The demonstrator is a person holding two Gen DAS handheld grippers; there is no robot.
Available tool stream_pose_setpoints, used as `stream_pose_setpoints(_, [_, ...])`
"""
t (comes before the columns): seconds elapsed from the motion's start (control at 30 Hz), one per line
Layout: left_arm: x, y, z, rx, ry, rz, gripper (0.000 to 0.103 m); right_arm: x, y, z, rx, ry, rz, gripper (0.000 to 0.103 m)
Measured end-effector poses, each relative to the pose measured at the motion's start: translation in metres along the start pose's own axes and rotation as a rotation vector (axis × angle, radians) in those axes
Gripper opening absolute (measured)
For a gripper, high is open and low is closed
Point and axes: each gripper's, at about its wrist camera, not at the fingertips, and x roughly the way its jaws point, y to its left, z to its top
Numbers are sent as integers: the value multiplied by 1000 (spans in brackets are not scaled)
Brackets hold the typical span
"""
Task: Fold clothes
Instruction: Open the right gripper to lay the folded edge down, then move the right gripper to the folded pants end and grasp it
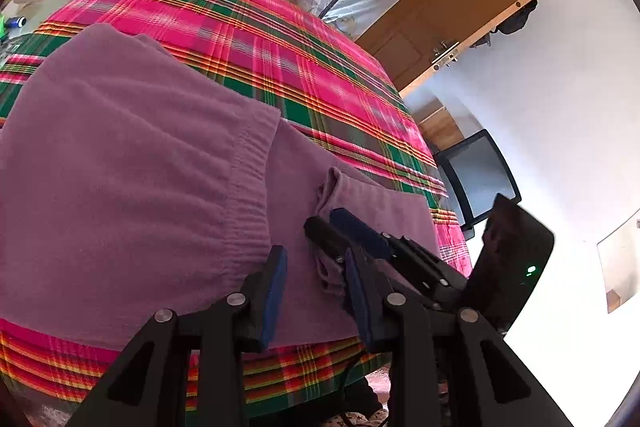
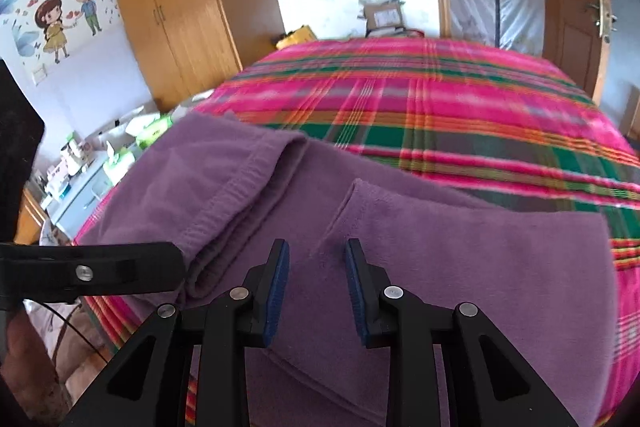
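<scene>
Purple fleece garment lies partly folded on the plaid bedspread, near its front edge. Left gripper hovers over the garment's lower part, jaws apart and empty; right gripper likewise stands over the fleece, jaws apart, gripping nothing.

Both fisheye views are bright with daylight. In the left wrist view the white wall at the right blows out to glare near the lower corner. Straight lines bend strongly toward the edges, and black vignette fills the corners. The right wrist view shows motion blur across the plaid bedspread, while the near purple garment stays fairly sharp. Shadows are soft.
</scene>
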Motion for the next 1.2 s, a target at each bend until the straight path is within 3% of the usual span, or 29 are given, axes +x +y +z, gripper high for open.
stream_pose_setpoints(0.23, [-10,2,4,-15,-35,18,31,-5,-2,10,-4,-34,23,32])
stream_pose_setpoints(0.33, [-16,5,6,-20,-51,28,31,3,-6,8,21,-3,46,32])
stream_pose_setpoints(0.5, [-28,21,9,-70,-88,72,31,4,-7,7,34,1,54,32])
stream_pose_setpoints(0.67, [-45,42,6,-120,-134,119,31,-13,-3,6,19,-49,62,32])
stream_pose_setpoints(0.8, [-57,66,0,-188,-160,154,31,1,-1,-3,16,3,52,32])
stream_pose_setpoints(1.1, [-69,104,-18,-256,-142,208,31,-14,22,6,-28,-50,41,32])
stream_pose_setpoints(1.2, [-72,114,-26,-258,-134,178,31,-17,38,10,-74,-59,62,32])
